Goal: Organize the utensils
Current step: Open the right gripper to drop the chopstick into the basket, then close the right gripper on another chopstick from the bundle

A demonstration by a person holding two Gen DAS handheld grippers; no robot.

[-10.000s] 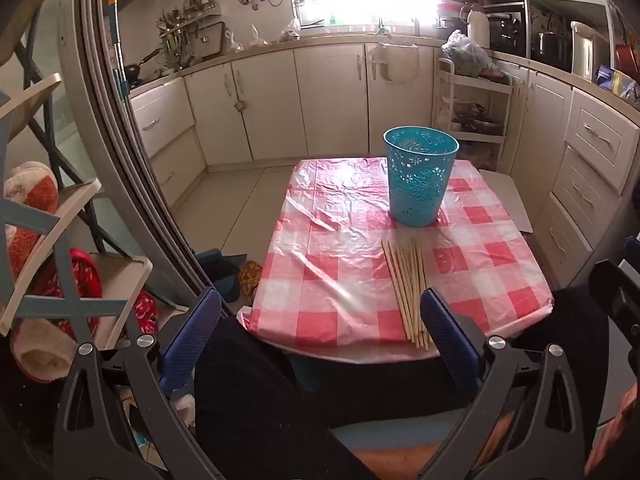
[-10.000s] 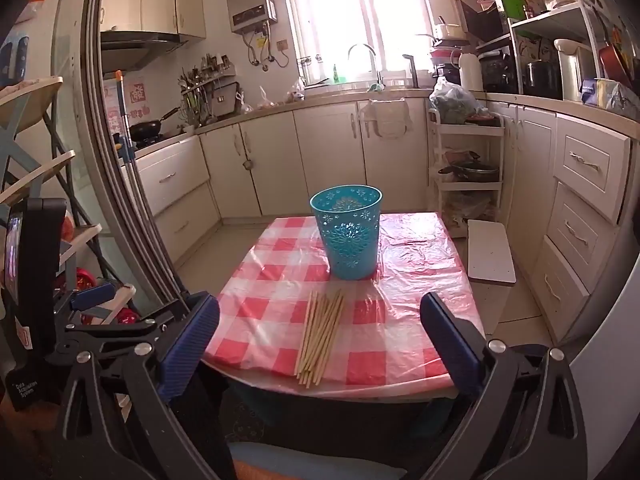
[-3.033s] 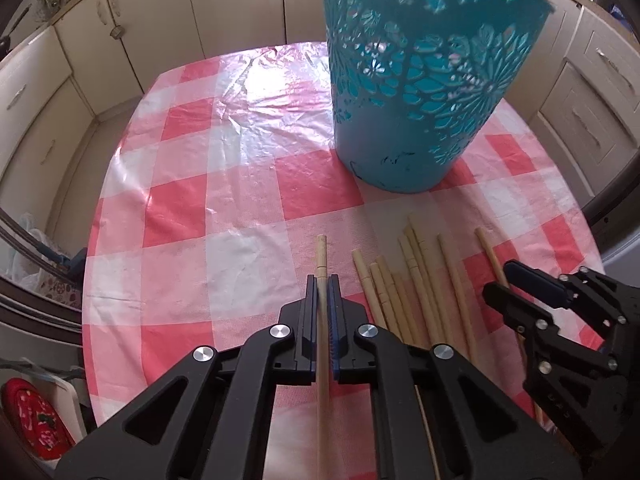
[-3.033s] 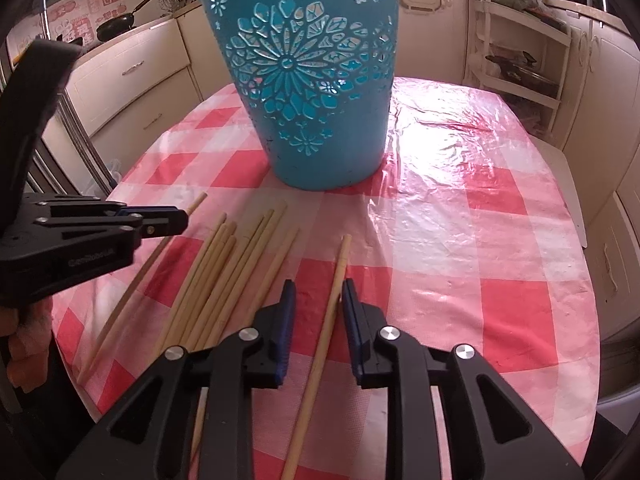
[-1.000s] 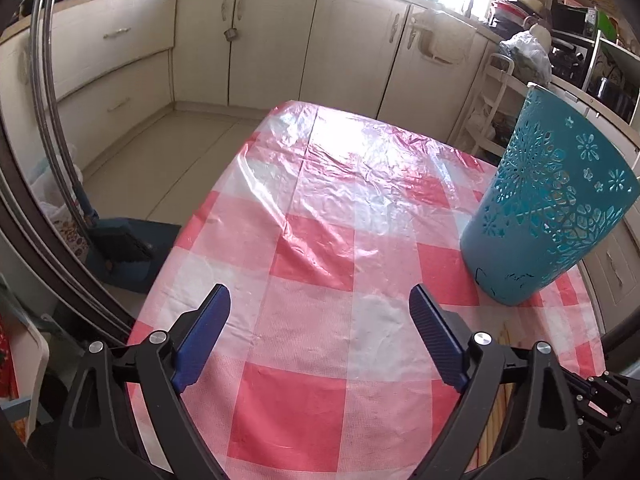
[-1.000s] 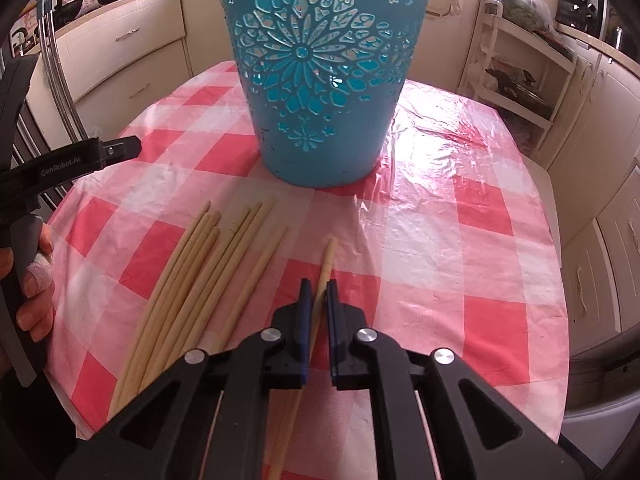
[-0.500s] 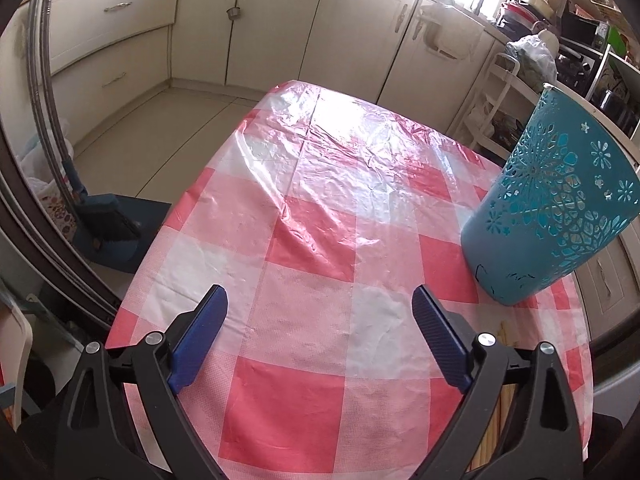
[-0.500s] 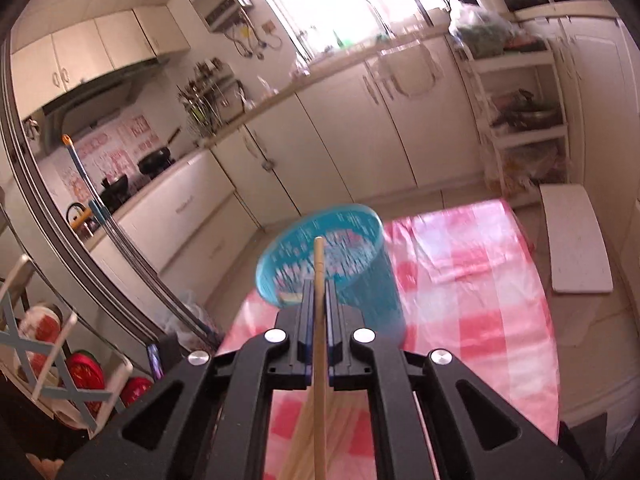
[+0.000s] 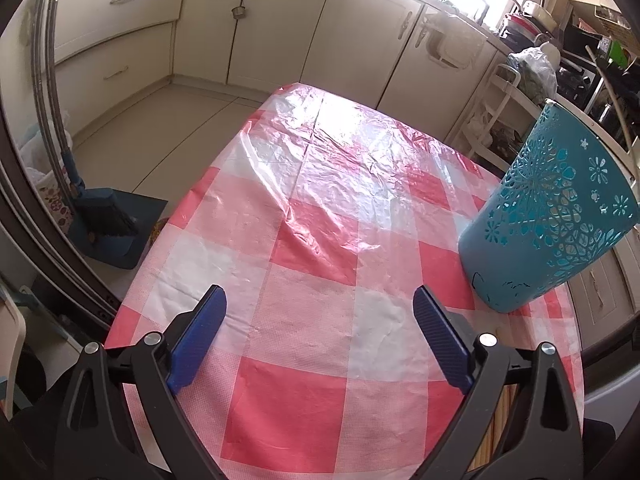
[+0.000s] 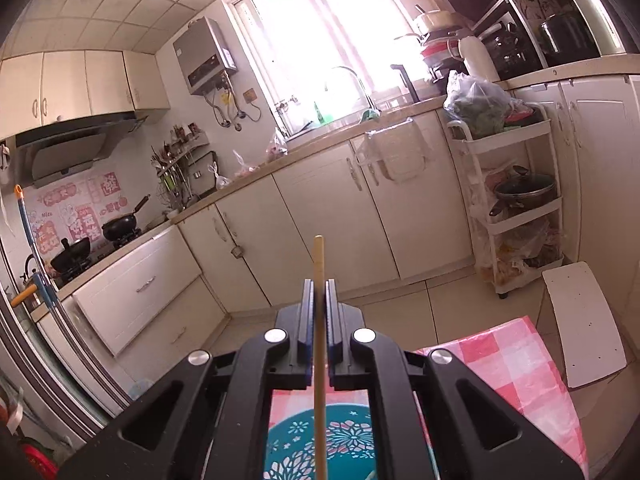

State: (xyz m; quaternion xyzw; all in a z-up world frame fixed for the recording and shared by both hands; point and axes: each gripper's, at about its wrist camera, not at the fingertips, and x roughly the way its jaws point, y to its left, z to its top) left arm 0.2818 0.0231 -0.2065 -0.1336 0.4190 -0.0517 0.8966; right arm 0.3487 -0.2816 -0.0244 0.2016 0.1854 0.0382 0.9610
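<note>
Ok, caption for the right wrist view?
Right gripper clamps one chopstick upright above the teal basket.

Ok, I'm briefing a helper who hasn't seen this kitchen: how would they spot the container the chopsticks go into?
Find the table with the red-and-white checked cloth in the middle of the kitchen. Near its right edge stands the teal plastic basket, tall and tapered. Its cut-out flower pattern and colour set it apart from the cream cabinets behind.
</note>
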